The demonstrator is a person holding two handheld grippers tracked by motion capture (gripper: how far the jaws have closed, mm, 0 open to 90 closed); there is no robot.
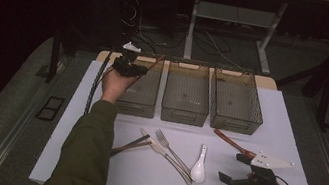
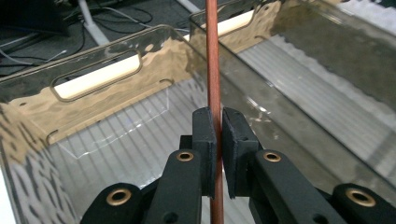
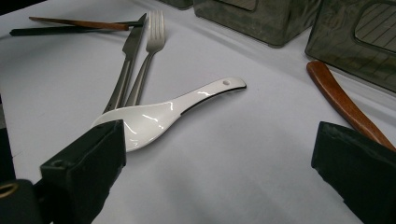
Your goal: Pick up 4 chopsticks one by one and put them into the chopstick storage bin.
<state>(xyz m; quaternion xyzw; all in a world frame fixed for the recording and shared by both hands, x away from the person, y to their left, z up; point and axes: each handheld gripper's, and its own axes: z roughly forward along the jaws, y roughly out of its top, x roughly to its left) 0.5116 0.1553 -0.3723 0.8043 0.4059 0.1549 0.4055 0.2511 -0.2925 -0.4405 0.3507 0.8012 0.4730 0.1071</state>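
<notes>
- Holding a reddish-brown chopstick (image 2: 214, 70) clamped between the pads of my left hand-held gripper (image 2: 218, 154); in the left gripper view it runs up the middle of the frame, over the smoky plastic bin (image 2: 98, 100) below.
- From the high view, that left hand-held gripper (image 1: 129, 66) sits at the upper left of the frame, over the near-left corner of the leftmost bin (image 1: 143, 100), with the chopstick (image 1: 152, 67) slanting up to the right across it.
- I judge the grip is well down the stick, so most of its length is unsupported; it could pivot between the pads and catch the bin's wall.
- If let go while slanted, it may land propped on the rim, or tip out onto the tabletop (image 1: 278, 127).
- My right hand-held gripper (image 1: 240, 172) rests at the lower right with its jaws apart and nothing between them.
- Just ahead of it lie the white spoon (image 3: 173, 109), a wooden utensil (image 3: 343, 102), a fork (image 1: 168, 149) and a knife (image 1: 156, 147); any drift there could knock them.
</notes>
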